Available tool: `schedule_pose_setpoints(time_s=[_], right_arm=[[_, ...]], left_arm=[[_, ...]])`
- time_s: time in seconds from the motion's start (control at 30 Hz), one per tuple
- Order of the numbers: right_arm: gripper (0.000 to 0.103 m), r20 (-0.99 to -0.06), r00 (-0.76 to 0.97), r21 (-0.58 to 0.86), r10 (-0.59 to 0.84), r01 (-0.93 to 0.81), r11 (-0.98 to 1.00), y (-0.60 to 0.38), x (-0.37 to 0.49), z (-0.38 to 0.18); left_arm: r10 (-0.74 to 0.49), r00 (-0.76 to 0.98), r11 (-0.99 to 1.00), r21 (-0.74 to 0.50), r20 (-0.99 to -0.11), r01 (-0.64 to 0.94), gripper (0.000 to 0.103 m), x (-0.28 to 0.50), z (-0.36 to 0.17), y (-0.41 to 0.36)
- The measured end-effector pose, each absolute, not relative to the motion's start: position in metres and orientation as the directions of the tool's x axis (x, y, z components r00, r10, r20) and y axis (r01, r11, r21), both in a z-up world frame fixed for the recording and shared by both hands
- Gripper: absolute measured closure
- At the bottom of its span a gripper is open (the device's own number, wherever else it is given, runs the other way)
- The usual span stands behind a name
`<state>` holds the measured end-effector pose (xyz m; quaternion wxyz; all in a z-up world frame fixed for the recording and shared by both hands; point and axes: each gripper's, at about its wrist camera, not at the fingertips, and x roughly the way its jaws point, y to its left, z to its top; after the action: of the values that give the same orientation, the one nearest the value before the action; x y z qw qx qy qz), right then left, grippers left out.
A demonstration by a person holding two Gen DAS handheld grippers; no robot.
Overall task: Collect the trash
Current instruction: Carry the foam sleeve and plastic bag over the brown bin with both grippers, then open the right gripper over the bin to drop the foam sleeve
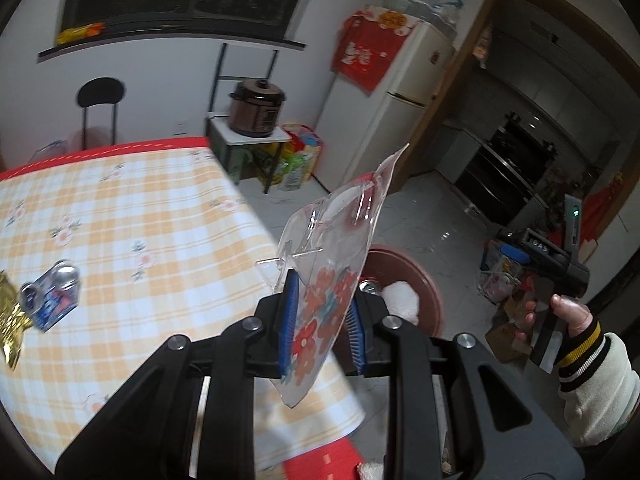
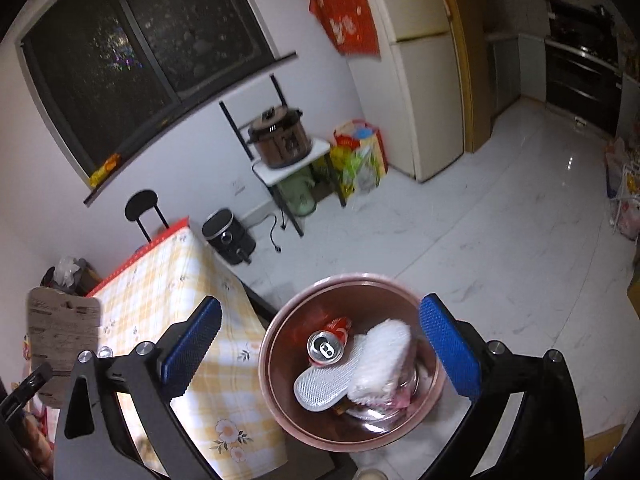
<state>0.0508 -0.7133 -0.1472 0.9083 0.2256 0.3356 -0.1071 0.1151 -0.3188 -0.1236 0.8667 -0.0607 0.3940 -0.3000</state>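
My left gripper (image 1: pixel 322 322) is shut on a clear plastic blister pack with a red flower print (image 1: pixel 334 264), held up past the table's right edge, above and left of the pink trash basin (image 1: pixel 424 276). In the right wrist view my right gripper (image 2: pixel 320 344) is open and empty, hovering over the same basin (image 2: pixel 272 364) on the floor. The basin holds a red soda can (image 2: pixel 328 344), a grey insole (image 2: pixel 324 384) and a white fluffy slipper (image 2: pixel 384 364). A blue blister pack (image 1: pixel 54 294) and gold foil wrapper (image 1: pixel 8 316) lie on the table's left side.
The table with its yellow checked cloth (image 1: pixel 140 216) stands left of the basin. Beyond it are a black stool (image 1: pixel 100 100), a rack with a brown cooker (image 1: pixel 258 108), bags, a fridge (image 1: pixel 396 108) and an air fryer (image 2: pixel 228 236) on the white tile floor.
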Motion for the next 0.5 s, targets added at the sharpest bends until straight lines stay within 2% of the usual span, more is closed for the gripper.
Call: schedule_pose_setpoints(time_s=[0.2,0.5], right_arm=[[0.005,-0.636,0.766,0.331,-0.092,0.379,0.864,-0.737,0.019,-0.125],[0.005,-0.635,0.752,0.335,-0.174,0.472,0.815,-0.774,-0.033,-0.122]], left_arm=[[-0.633,0.459,0.751,-0.349,-0.624,0.56,0.077,0.125,-0.116,-0.376],[-0.718,0.333,0.648,-0.412,-0.611,0.641,0.077,0.143,-0.123,-0.462]])
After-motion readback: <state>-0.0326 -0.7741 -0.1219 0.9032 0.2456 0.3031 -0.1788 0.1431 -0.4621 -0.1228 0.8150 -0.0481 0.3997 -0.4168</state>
